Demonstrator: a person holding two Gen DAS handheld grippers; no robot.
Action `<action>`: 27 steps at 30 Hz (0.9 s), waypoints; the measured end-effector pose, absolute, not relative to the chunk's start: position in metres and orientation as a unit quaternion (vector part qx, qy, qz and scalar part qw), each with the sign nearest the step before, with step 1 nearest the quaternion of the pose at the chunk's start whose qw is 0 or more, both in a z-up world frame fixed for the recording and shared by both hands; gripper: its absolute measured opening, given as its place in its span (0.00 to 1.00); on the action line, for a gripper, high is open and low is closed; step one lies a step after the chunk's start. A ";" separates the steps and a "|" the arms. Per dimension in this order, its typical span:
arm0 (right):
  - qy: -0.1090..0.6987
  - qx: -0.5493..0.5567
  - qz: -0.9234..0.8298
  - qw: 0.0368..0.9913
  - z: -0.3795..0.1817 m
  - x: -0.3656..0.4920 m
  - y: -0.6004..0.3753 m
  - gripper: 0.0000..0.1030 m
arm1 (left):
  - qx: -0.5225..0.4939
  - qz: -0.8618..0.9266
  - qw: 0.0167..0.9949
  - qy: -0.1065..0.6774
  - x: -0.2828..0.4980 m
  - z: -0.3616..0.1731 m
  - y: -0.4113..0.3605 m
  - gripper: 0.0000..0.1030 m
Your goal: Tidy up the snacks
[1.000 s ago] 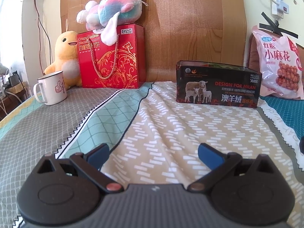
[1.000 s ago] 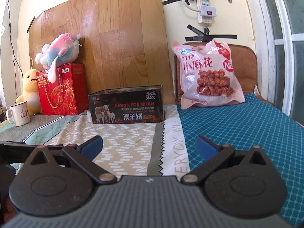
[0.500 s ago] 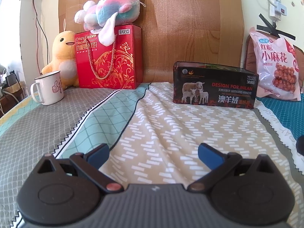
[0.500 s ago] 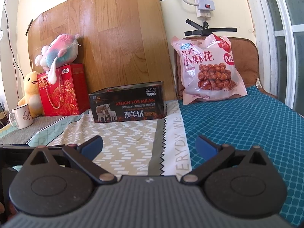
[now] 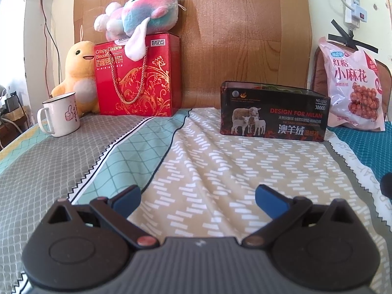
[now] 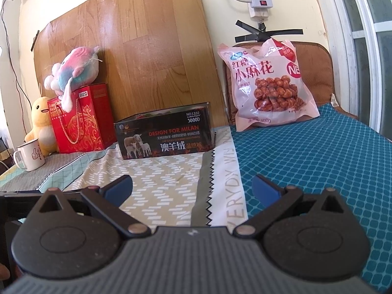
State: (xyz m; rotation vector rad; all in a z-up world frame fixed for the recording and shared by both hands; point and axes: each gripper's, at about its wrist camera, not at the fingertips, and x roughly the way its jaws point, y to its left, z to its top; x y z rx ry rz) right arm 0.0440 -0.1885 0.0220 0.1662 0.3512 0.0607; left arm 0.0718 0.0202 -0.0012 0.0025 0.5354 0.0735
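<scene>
My left gripper (image 5: 197,194) has its blue-tipped fingers spread wide with nothing between them, low over the tan zigzag-printed strip of the bedspread (image 5: 220,171). My right gripper (image 6: 192,186) is spread just as wide and also empty, over the seam where the zigzag print meets the teal lattice cloth.

The open-topped black box (image 5: 273,115), printed with sheep and "DESIGN FOR MILAN", stands near the bed's head edge, against the wood-grain board (image 5: 232,36). Something red and green shows just over its rim, but I cannot tell what it is. The box looks like thin, glossy card with sharp corners.

The pink plastic snack bag (image 6: 267,83), printed with brown twisted pastries, leans upright on a brown cushion (image 6: 316,73) at the head edge to the right of the box, on the teal cloth. It is soft, crinkled and puffed.

At the left end of the head edge stands a red cashew biscuit gift box (image 5: 137,78) with a gold rope handle and gold scrollwork. A pastel plush toy (image 5: 137,17) lies on top of it, a yellow plush duck (image 5: 76,78) sits just beside it, and a white enamel mug (image 5: 60,115) with a thumbs-up print stands in front of the duck.
</scene>
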 end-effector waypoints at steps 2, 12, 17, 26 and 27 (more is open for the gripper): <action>0.176 0.090 0.031 0.980 0.022 0.044 -0.191 1.00 | 0.002 0.035 0.964 0.263 0.071 -0.001 0.020 1.00; 0.182 0.117 0.038 0.976 0.021 0.046 -0.200 1.00 | 0.004 0.028 0.966 0.258 0.070 0.000 0.019 1.00; 0.181 0.115 0.038 0.976 0.022 0.046 -0.199 1.00 | 0.005 0.026 0.966 0.256 0.069 0.001 0.019 1.00; 0.180 0.117 0.041 0.976 0.022 0.046 -0.200 1.00 | 0.005 0.023 0.967 0.254 0.068 0.001 0.018 1.00; 0.180 0.118 0.041 0.976 0.022 0.046 -0.201 1.00 | 0.005 0.023 0.967 0.254 0.068 0.001 0.018 1.00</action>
